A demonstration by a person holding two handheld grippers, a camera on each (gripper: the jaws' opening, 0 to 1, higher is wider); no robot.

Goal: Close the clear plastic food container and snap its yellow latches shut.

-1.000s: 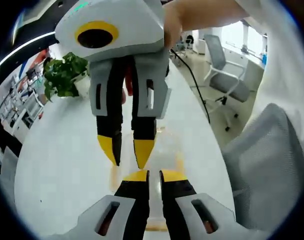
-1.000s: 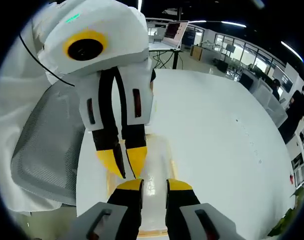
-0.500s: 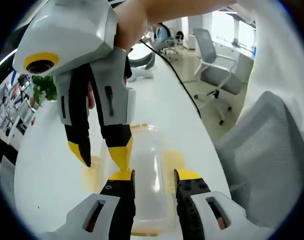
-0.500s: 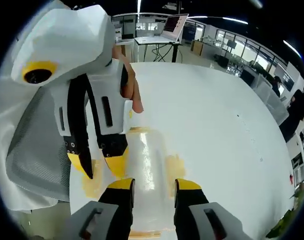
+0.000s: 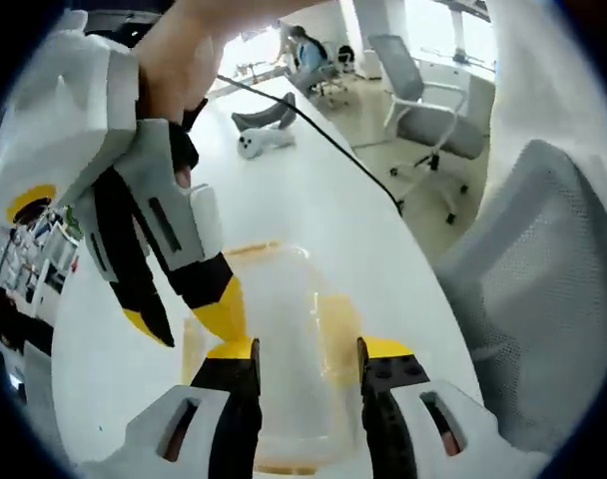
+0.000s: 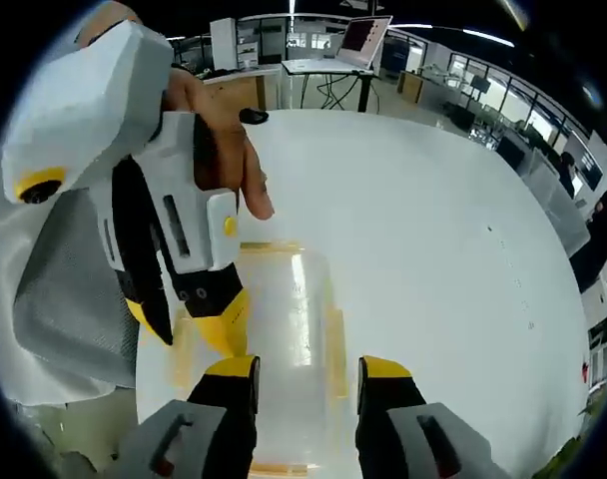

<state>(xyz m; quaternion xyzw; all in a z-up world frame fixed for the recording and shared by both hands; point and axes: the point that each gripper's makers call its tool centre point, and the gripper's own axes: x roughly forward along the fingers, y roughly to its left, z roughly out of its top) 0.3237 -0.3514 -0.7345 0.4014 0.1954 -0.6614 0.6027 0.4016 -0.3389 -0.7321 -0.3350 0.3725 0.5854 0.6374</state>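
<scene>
A clear plastic food container (image 5: 284, 349) with yellow latches (image 5: 335, 334) is lying on a white surface (image 5: 313, 190), its lid down, directly ahead of both claws. In the left gripper view, the left claw (image 5: 305, 351) is standing parted with its jaws on either side of the container, gripping nothing, while the right claw (image 5: 184, 319) is coming in from the left, its jaws spread and one yellow tip at the container's near long edge. In the right gripper view, the right claw (image 6: 307, 365) is likewise straddling the container (image 6: 284, 319) with open jaws, and the left claw (image 6: 189, 321), held in a hand (image 6: 219, 150), is hanging open beside the container, one tip against its side.
</scene>
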